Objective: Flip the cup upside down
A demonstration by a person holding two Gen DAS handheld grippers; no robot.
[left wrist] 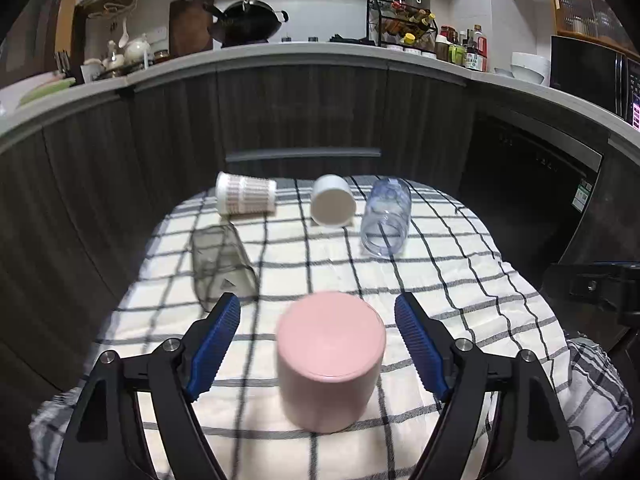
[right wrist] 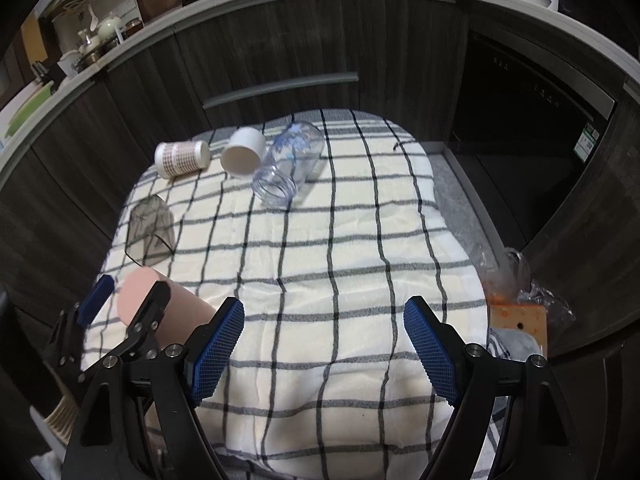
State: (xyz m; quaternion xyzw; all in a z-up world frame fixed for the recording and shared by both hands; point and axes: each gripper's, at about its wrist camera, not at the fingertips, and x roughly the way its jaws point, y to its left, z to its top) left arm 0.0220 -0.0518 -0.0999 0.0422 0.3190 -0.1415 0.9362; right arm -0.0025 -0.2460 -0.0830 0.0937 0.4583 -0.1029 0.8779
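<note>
A pink cup (left wrist: 330,360) stands bottom up on the checked cloth (left wrist: 460,288), between the fingers of my left gripper (left wrist: 318,340). The blue pads (left wrist: 218,342) stand apart from its sides, so the gripper is open. In the right wrist view the pink cup (right wrist: 138,294) shows at lower left with the left gripper (right wrist: 124,300) around it. My right gripper (right wrist: 324,344) is open and empty above the near part of the cloth (right wrist: 320,256).
Several cups lie on their sides at the far end: a patterned paper cup (left wrist: 246,199), a white cup (left wrist: 333,206), a clear plastic bottle (left wrist: 386,218) and a smoky glass (left wrist: 222,268). Dark cabinets stand behind. A plastic bag (right wrist: 516,280) lies right of the table.
</note>
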